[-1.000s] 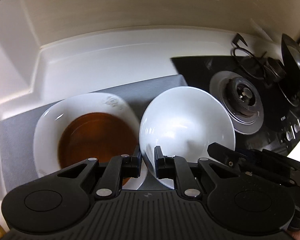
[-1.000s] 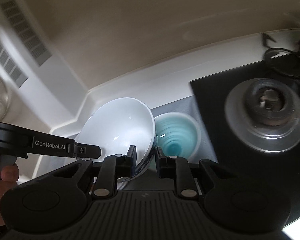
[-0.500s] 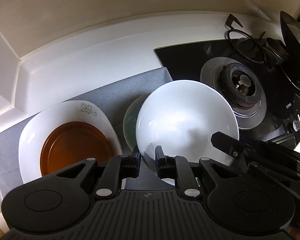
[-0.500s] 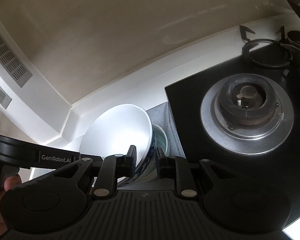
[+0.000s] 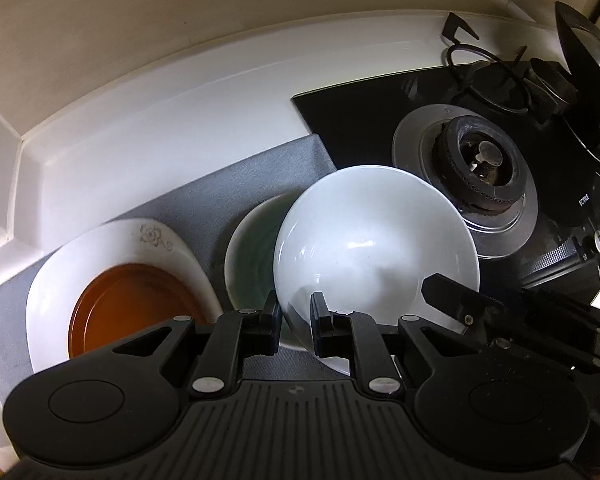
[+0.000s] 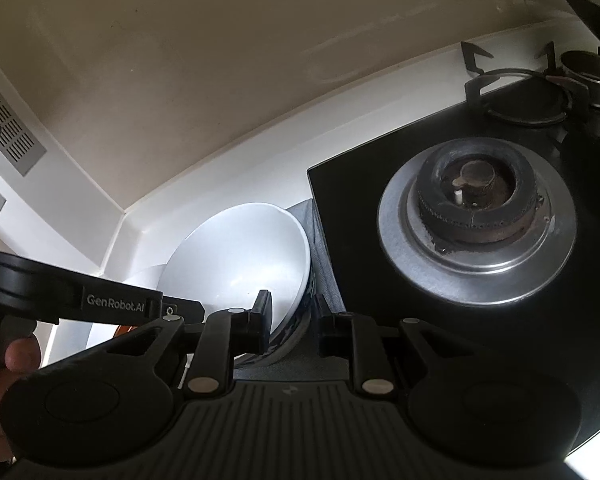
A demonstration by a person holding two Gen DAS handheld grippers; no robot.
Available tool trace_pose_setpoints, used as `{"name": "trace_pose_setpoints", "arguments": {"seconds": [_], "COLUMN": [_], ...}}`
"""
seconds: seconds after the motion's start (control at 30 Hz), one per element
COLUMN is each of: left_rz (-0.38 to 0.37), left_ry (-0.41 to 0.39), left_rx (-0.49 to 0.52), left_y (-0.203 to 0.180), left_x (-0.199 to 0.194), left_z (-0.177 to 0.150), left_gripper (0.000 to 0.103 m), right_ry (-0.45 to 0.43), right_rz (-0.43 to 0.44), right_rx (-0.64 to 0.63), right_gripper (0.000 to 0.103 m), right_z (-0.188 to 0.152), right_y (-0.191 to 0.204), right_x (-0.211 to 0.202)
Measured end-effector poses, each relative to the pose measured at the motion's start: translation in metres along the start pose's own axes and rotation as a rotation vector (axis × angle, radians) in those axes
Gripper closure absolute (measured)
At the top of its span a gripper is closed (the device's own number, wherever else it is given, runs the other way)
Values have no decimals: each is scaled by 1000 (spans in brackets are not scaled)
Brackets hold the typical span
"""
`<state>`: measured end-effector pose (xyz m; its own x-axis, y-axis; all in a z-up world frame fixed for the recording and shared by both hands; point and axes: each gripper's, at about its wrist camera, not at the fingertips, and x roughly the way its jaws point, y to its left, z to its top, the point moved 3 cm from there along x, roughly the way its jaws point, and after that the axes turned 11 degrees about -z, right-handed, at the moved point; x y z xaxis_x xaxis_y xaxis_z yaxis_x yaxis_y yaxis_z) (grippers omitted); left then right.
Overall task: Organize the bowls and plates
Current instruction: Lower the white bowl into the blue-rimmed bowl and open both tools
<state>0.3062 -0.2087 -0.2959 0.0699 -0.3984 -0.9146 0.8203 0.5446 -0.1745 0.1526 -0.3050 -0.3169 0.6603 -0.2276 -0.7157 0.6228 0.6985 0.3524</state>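
White porcelain, a big bowl (image 5: 374, 240) hangs tilted over a pale green bowl (image 5: 250, 258) on the grey mat (image 5: 228, 188), pinched at its rim from both sides. Both pairs of jaws are nearly closed on the rim: the left gripper (image 5: 295, 322) at the near edge, the right gripper (image 6: 291, 322) at the other. Just beside them lies a white plate (image 5: 52, 284) with a brown plate (image 5: 128, 308) stacked on it. Right of the mat is a black hob (image 6: 384, 272) with its burner (image 5: 482, 164).
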Motion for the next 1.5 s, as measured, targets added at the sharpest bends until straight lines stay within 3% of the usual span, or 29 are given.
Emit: {"name": "trace_pose_setpoints", "arguments": {"seconds": [0.33,0.77,1.17,1.3,1.5], "left_rz": [-5,24,52,42,19], "left_ry": [-22,1,11,8,7], "left_rx": [-46,-70,-71,-115,-157], "left_y": [10,30,32,37,44], "left_x": [7,15,28,26,22], "left_z": [4,1,2,4,3], "left_gripper": [87,87,88,88,87], "right_ry": [-3,77,44,62,108], "right_rz": [9,-17,-119,-77,48], "right_rx": [-11,-137,-432,-381,-195], "right_gripper": [79,79,79,77,78], "right_z": [8,0,-9,-6,-3], "right_y": [2,27,53,44,16], "right_x": [6,39,51,49,50]}}
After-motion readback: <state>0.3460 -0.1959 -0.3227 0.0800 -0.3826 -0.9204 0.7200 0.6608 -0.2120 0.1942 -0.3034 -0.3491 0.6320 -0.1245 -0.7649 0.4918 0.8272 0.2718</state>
